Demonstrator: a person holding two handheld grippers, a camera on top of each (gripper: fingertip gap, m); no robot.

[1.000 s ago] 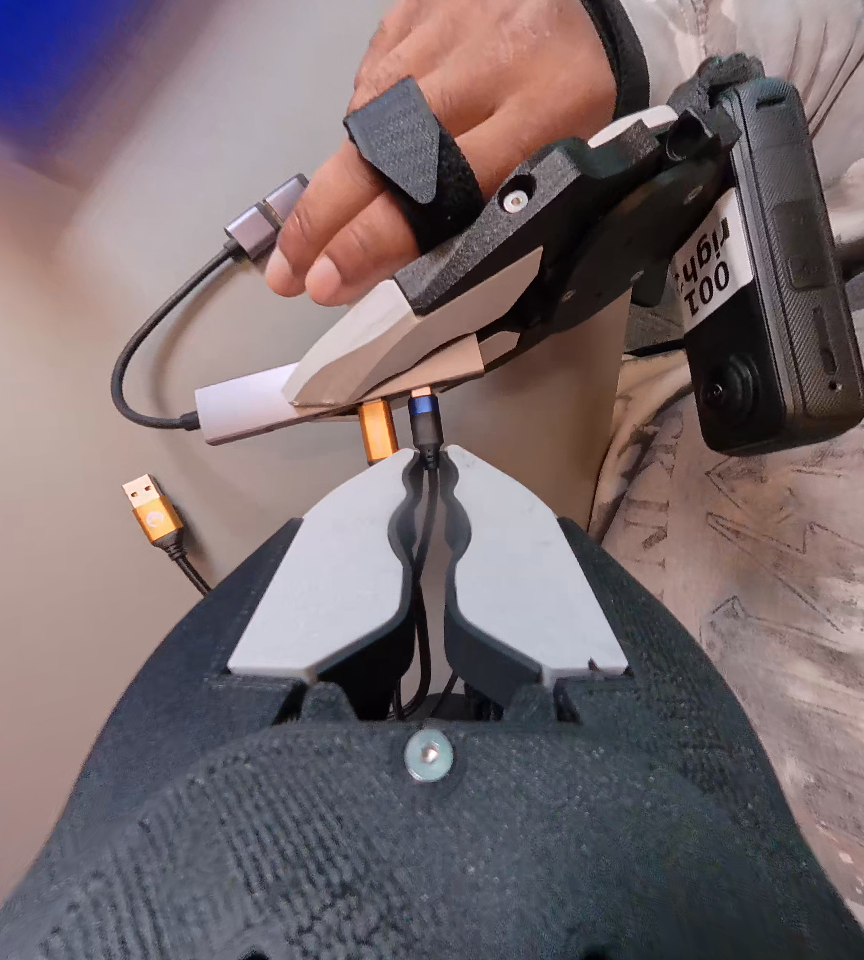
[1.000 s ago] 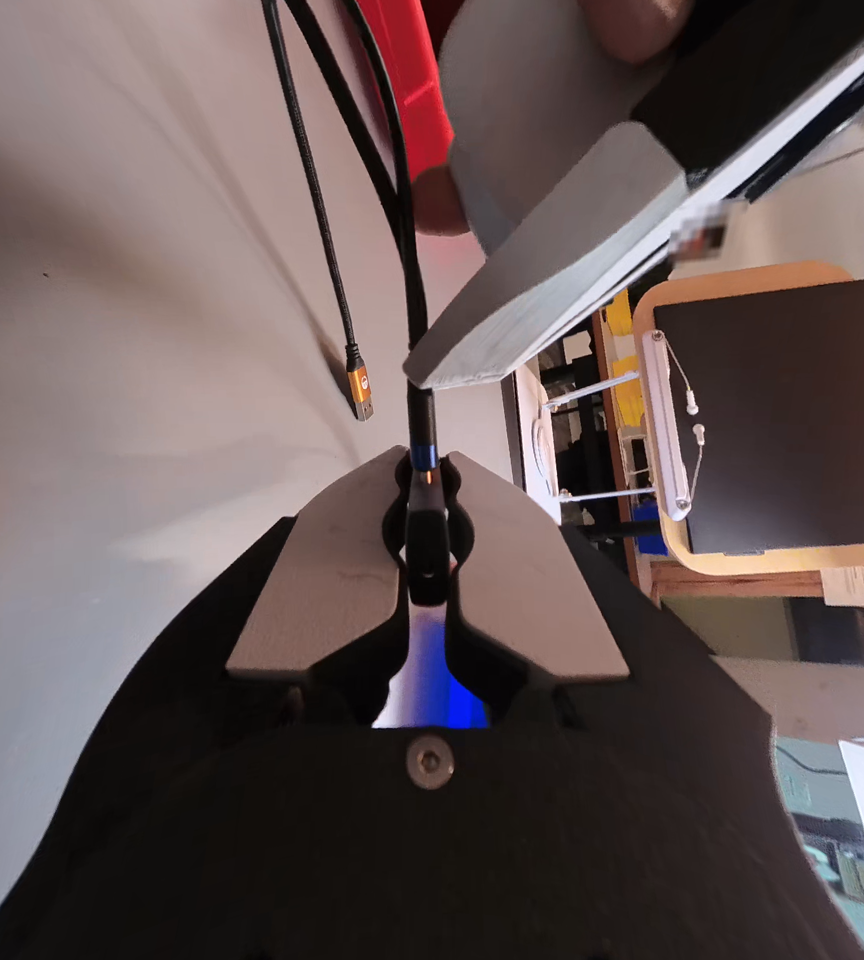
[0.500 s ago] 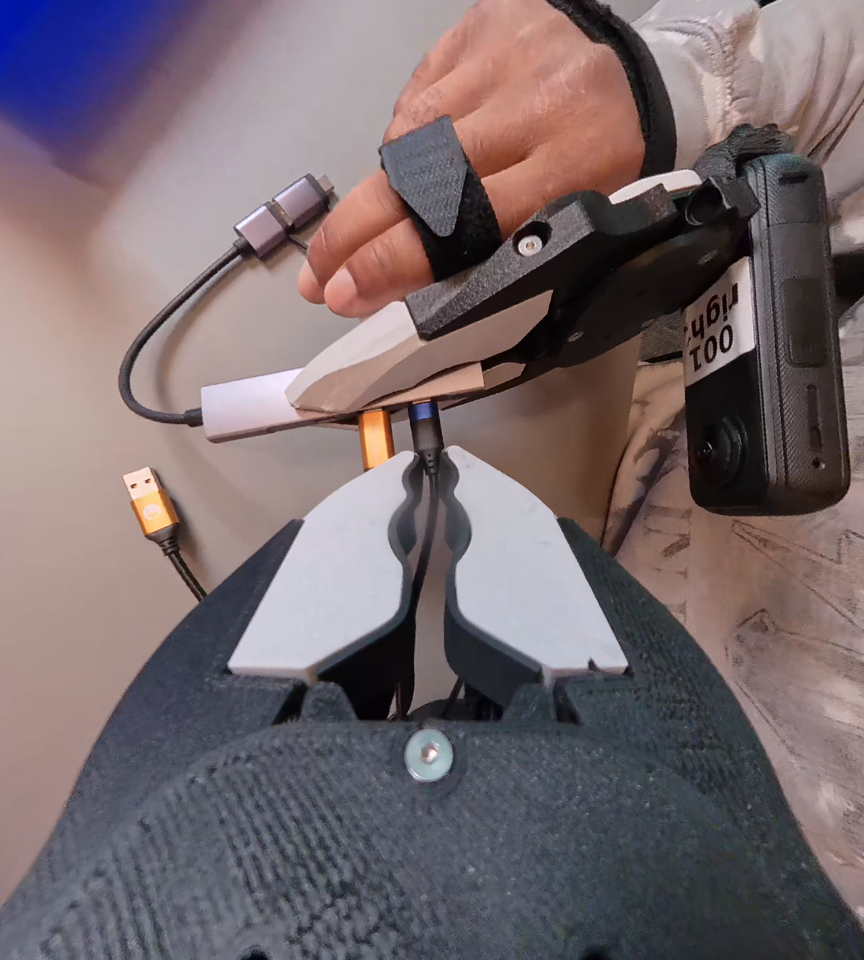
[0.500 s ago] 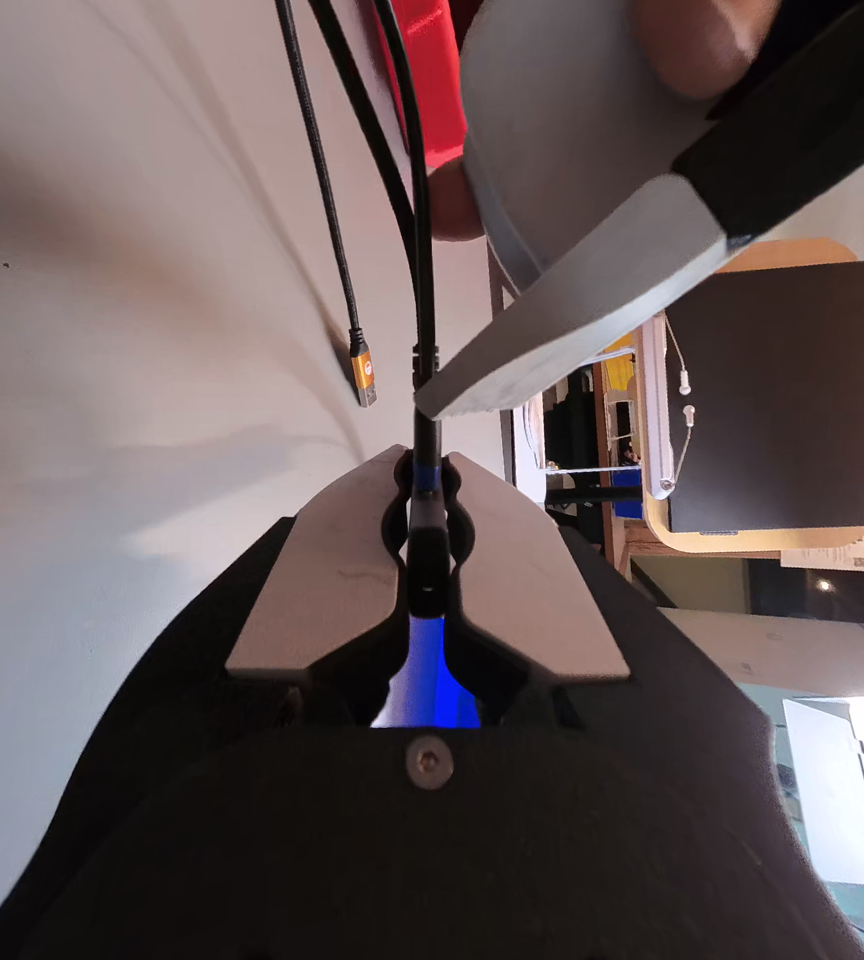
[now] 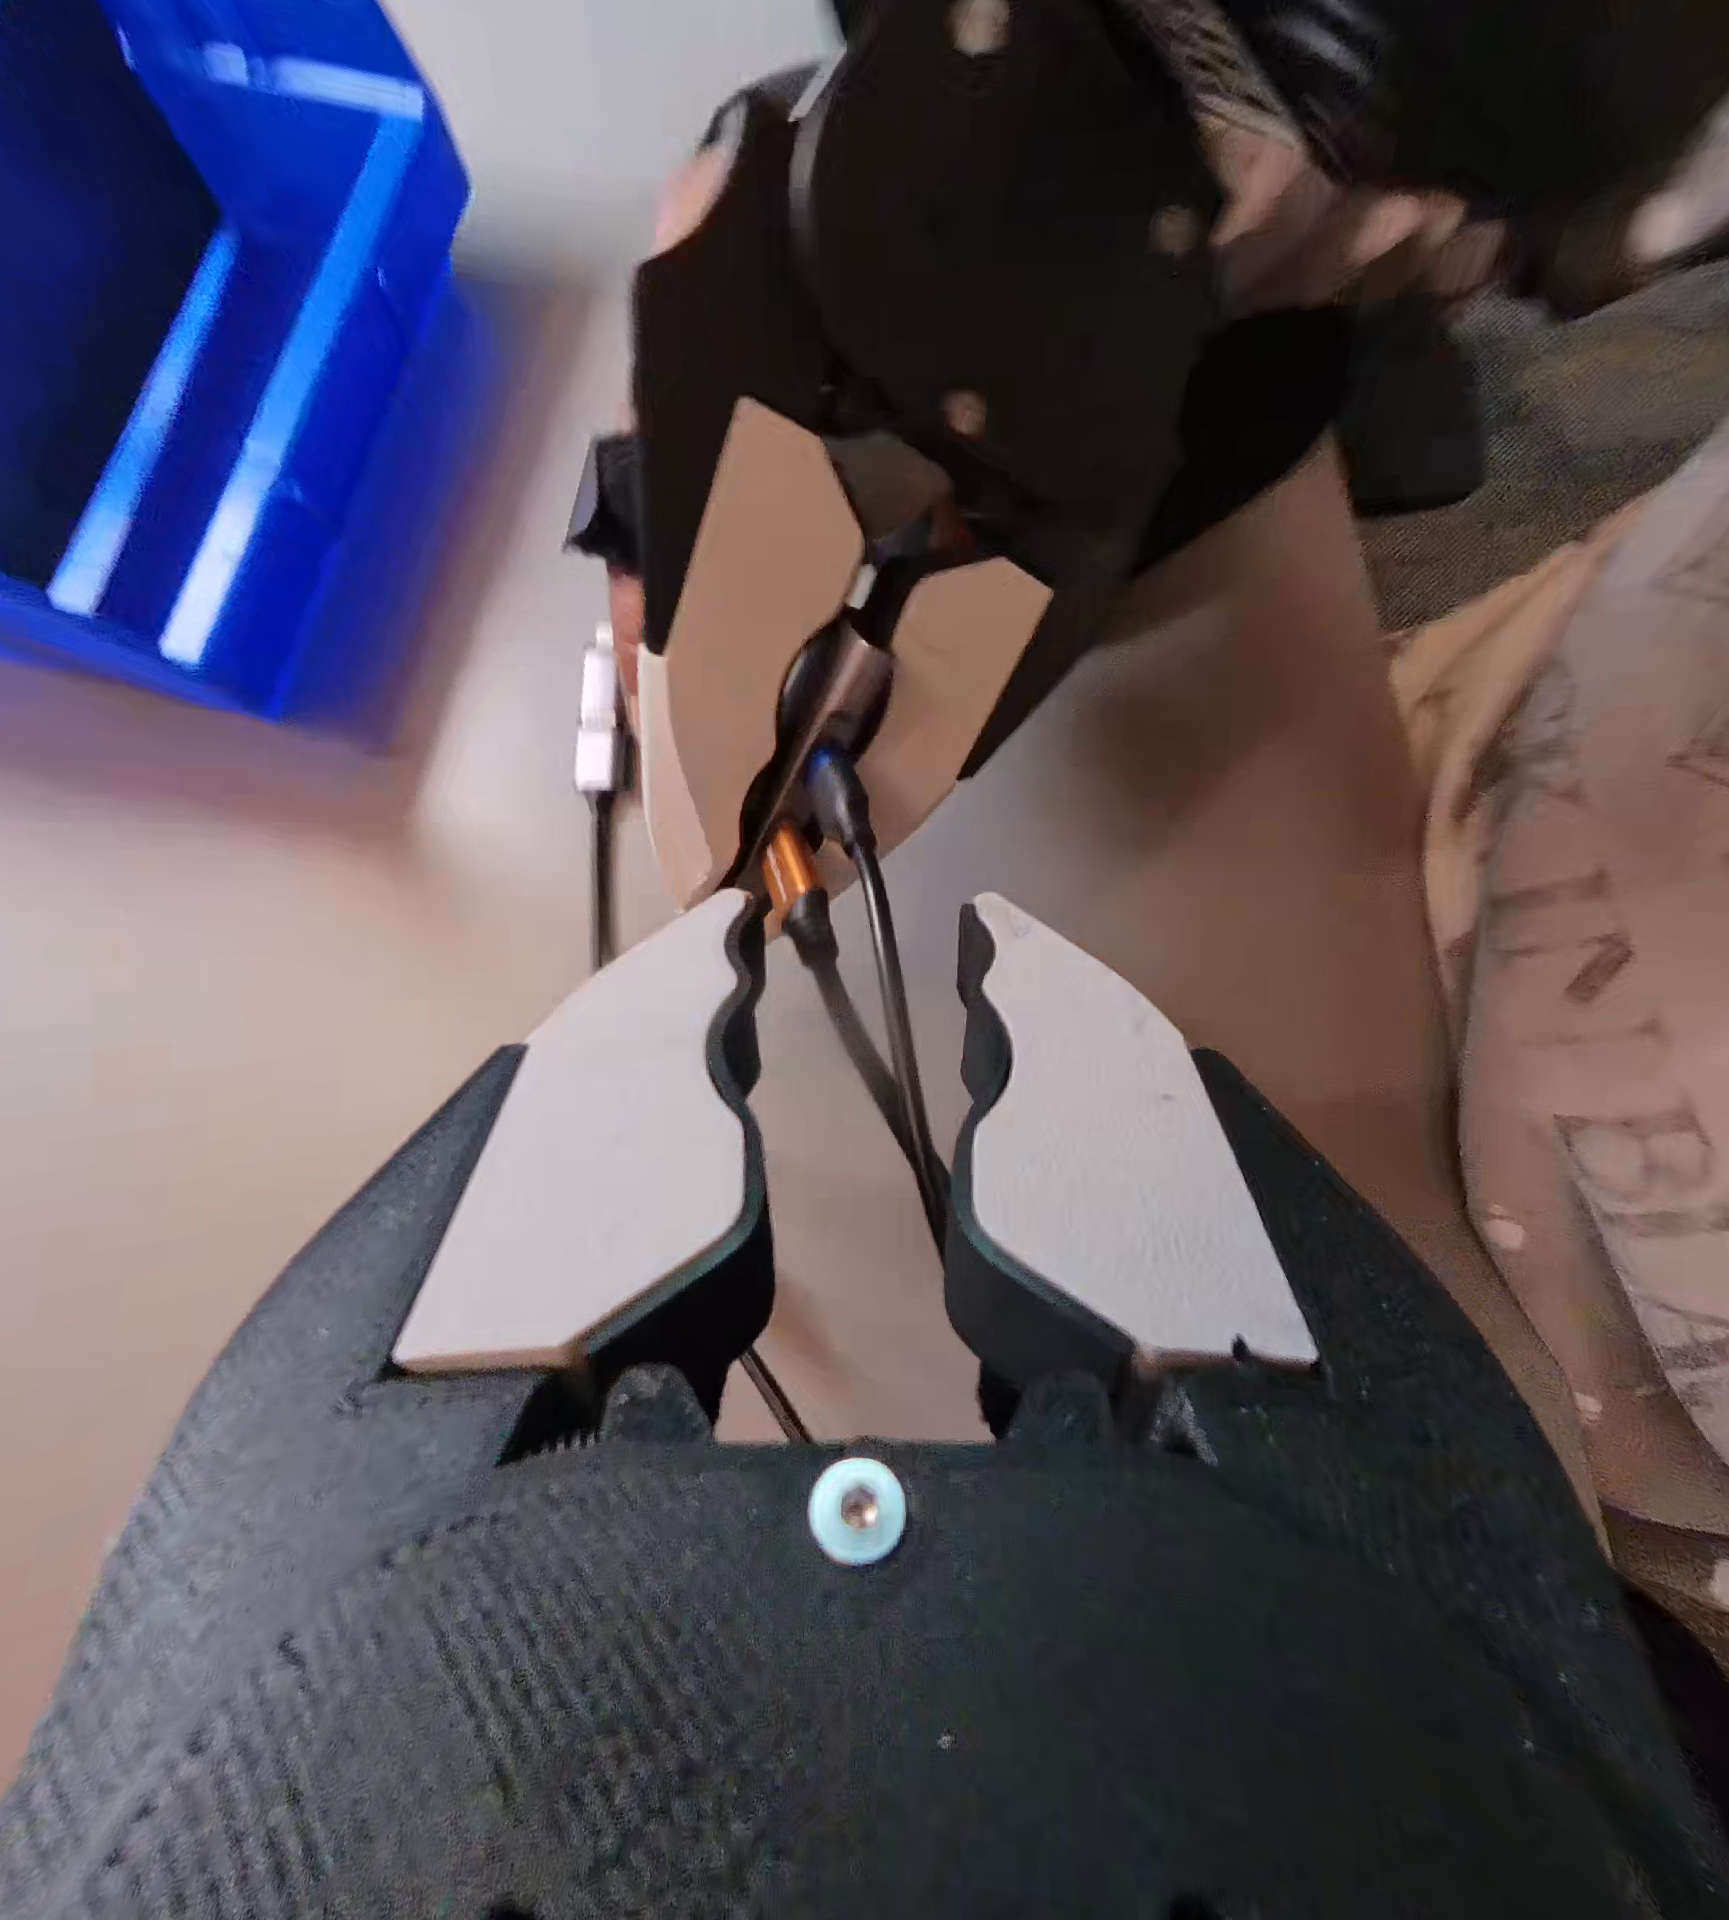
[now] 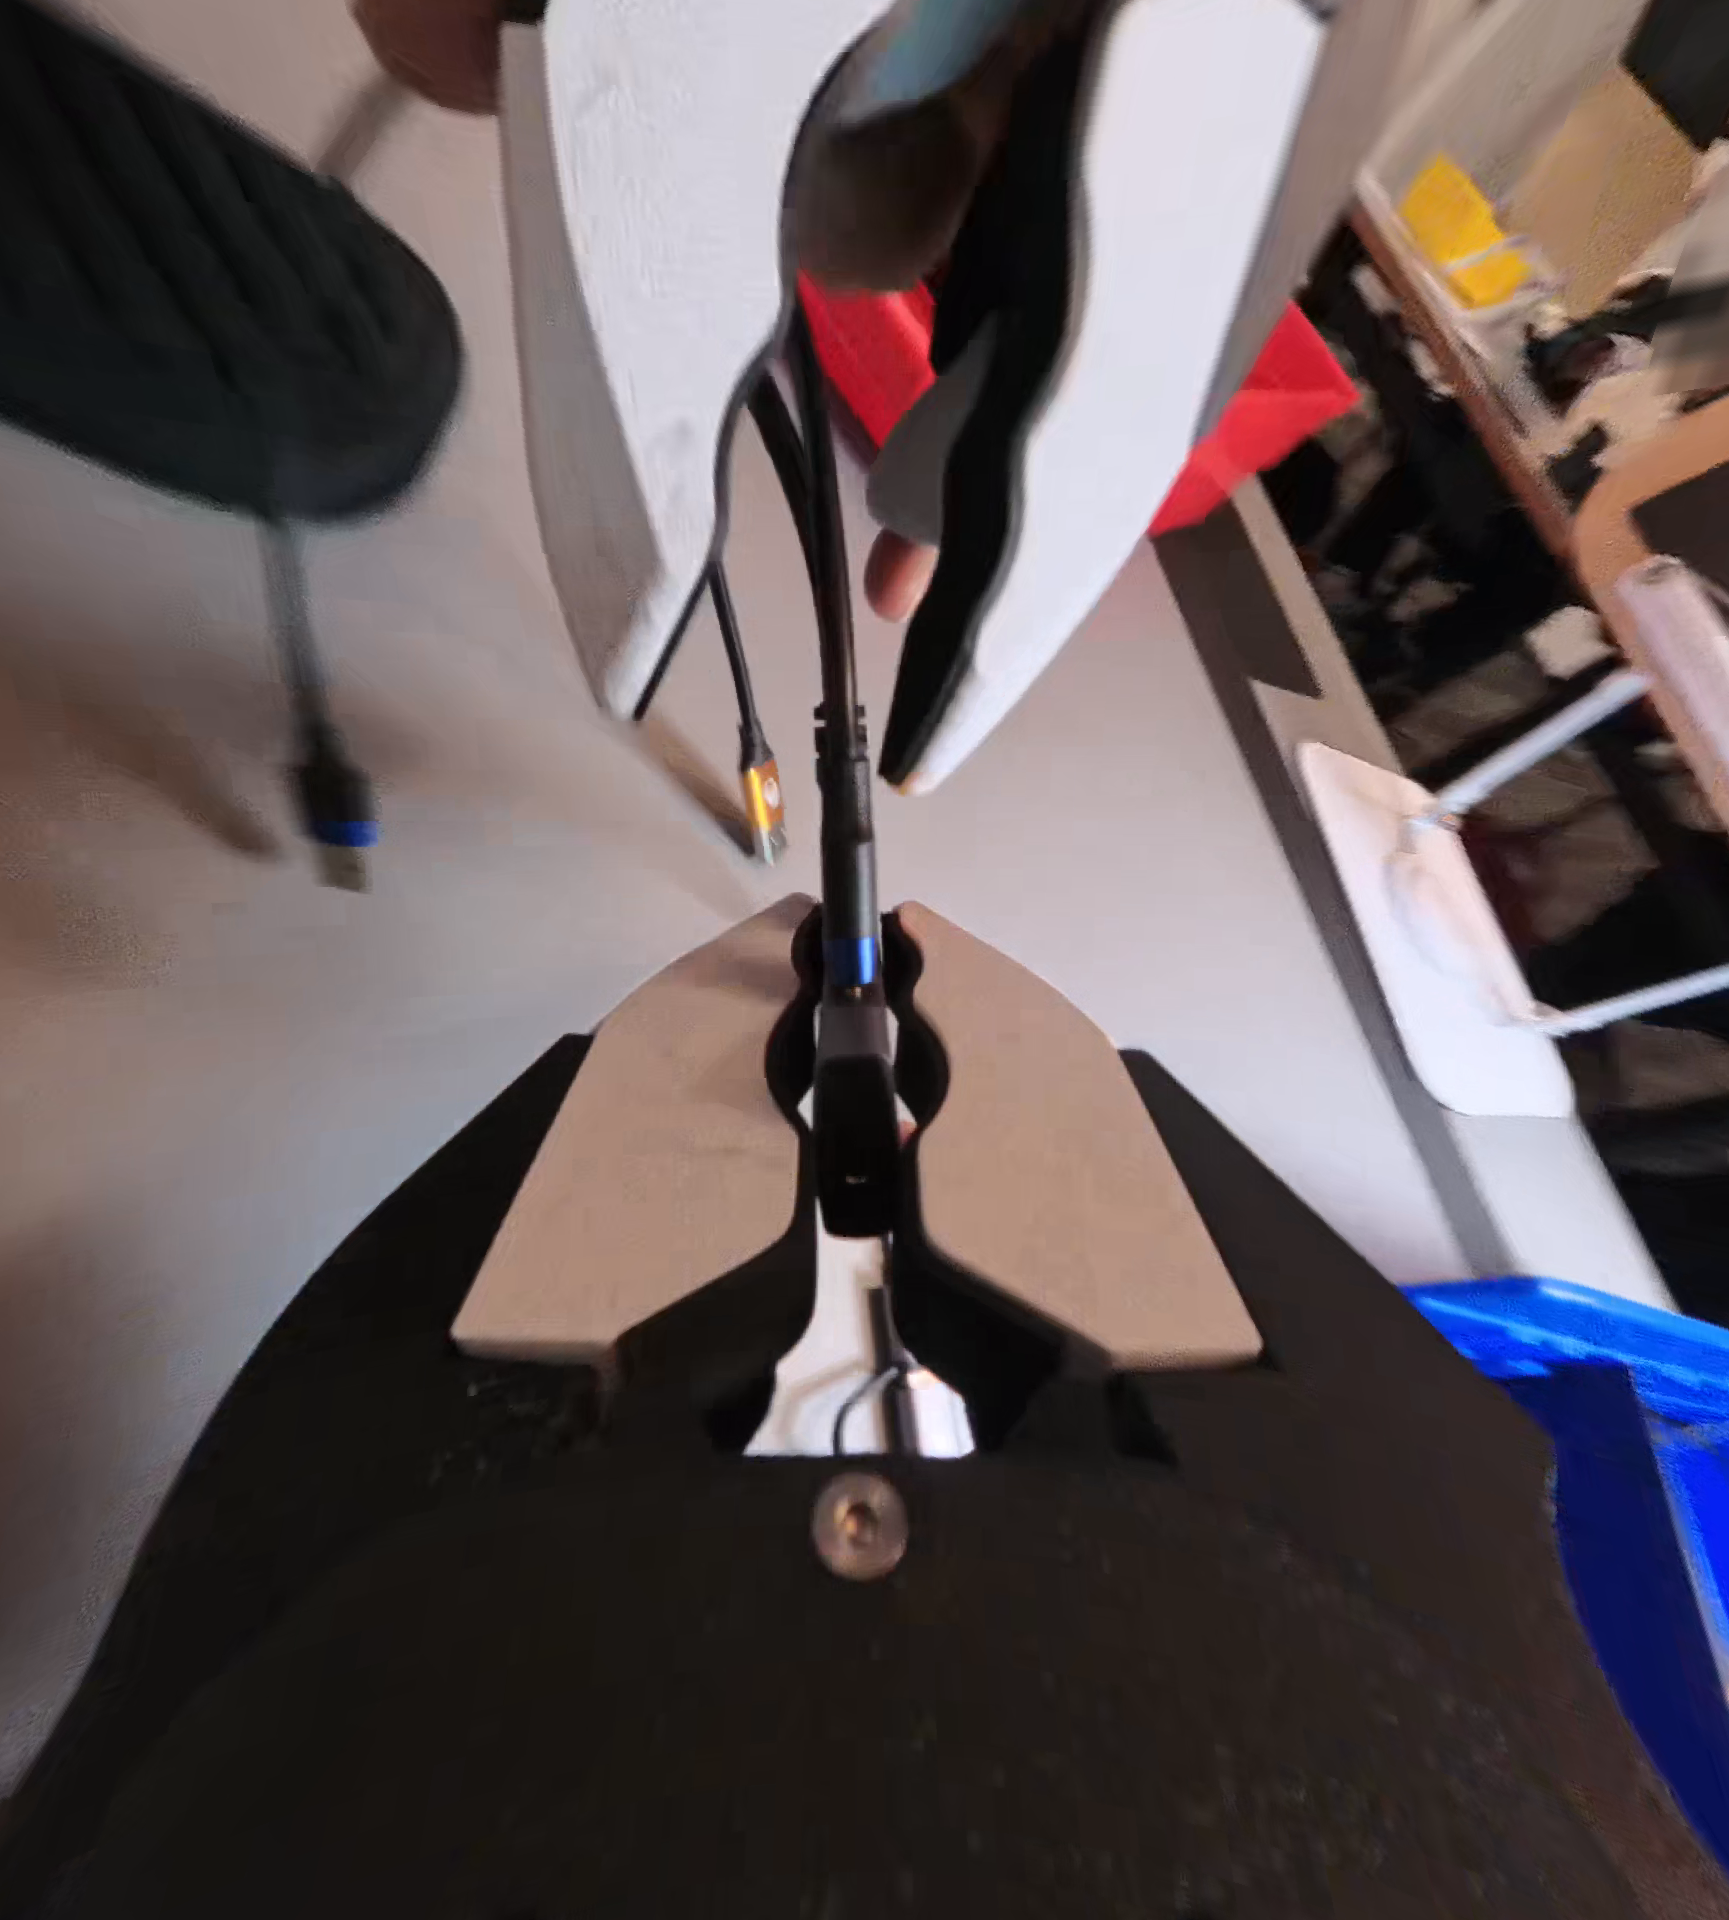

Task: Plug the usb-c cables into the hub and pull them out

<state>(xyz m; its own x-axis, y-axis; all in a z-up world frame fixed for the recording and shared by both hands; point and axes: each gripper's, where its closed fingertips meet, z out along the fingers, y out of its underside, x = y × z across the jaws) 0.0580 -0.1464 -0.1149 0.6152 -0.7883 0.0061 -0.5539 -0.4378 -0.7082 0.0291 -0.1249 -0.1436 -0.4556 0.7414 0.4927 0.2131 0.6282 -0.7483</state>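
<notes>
My left gripper (image 5: 860, 920) is open, and two black cables run loose between its fingers. They end in an orange plug (image 5: 792, 878) and a blue-ringed black plug (image 5: 834, 800), both seated in the edge of the hub (image 5: 855, 675). My right gripper (image 6: 855, 914) is shut on the hub (image 6: 855, 1132), with the blue-ringed plug (image 6: 852, 956) at its fingertips. The right gripper (image 5: 766, 831) also shows ahead in the left wrist view. The open left gripper (image 6: 766, 738) hangs above in the right wrist view. Loose orange (image 6: 764, 805) and blue-ringed (image 6: 335, 821) plugs dangle over the table.
A blue bin (image 5: 112, 343) stands at the upper left of the left wrist view and also shows at the lower right of the right wrist view (image 6: 1670, 1507). A red bin (image 6: 1244, 416) and a black chair seat (image 6: 164, 291) lie beyond. A white adapter (image 5: 595, 717) lies on the table.
My left gripper has opened and let go of the black cable. Both views have swung round. My right gripper stays shut on the hub.
</notes>
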